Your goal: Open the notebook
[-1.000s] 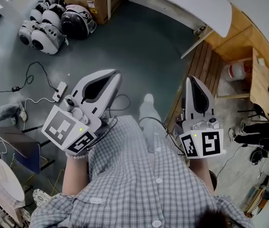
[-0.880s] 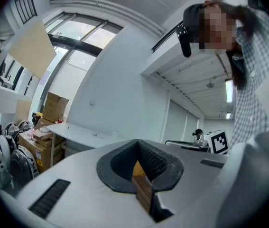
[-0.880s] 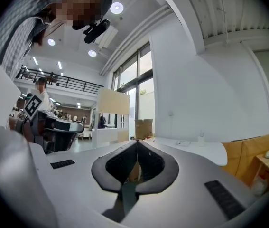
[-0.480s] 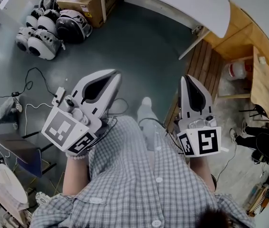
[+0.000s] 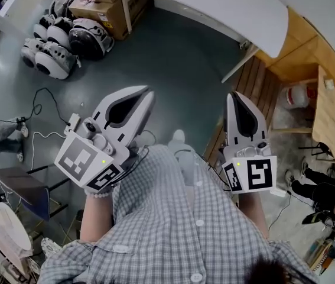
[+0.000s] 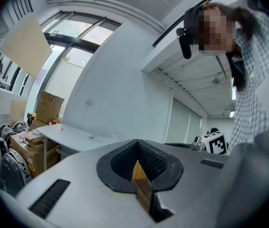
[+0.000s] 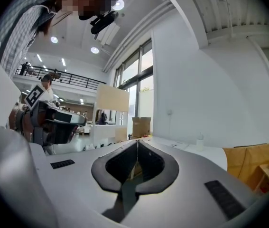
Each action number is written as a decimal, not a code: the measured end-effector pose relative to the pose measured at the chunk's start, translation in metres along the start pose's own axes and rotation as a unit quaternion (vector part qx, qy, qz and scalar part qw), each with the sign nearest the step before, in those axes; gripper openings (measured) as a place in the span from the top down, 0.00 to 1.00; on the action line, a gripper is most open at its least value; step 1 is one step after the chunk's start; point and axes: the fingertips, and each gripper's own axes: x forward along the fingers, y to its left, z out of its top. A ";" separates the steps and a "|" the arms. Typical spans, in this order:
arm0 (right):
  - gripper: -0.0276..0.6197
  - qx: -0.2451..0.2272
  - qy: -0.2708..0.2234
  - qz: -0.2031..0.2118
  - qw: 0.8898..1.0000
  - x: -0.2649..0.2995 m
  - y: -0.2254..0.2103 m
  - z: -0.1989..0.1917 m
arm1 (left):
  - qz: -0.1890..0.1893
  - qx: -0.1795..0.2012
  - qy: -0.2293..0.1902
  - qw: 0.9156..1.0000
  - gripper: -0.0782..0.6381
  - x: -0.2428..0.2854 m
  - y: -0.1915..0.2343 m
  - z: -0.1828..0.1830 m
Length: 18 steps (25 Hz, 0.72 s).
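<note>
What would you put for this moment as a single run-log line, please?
left gripper: shut, empty | right gripper: shut, empty | both: level, over grey floor | white table: ahead | notebook: not in view

Left hand-held gripper (image 5: pixel 146 93): pale grey shell, black lining inside the jaws, black-on-white square pattern on its rear cube. Right hand-held gripper (image 5: pixel 236 94): same colours, same kind of pattern. Shirt (image 5: pixel 173 229): grey-and-white check. Floor (image 5: pixel 185 64): dark blue-grey, plain. Bench (image 5: pixel 226 5): white top. Cardboard box (image 5: pixel 105 7): brown. Wooden table (image 5: pixel 327 108): light orange-tan. Rounded shells (image 5: pixel 67 37) by the box: black and white, possibly helmets; too small to confirm.
</note>
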 end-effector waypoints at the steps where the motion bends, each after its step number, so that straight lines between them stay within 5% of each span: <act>1: 0.92 -0.001 0.001 0.004 1.000 0.003 -0.005 -0.001 | 0.004 0.001 0.000 1.000 0.88 0.005 0.000 0.000; 11: 0.92 -0.022 -0.012 0.036 0.999 0.037 -0.039 0.002 | 0.035 0.009 -0.024 0.999 0.88 0.041 0.012 0.012; 18: 0.92 -0.020 -0.027 0.017 0.999 0.053 -0.078 0.001 | 0.045 0.008 -0.029 0.999 0.88 0.070 0.019 0.010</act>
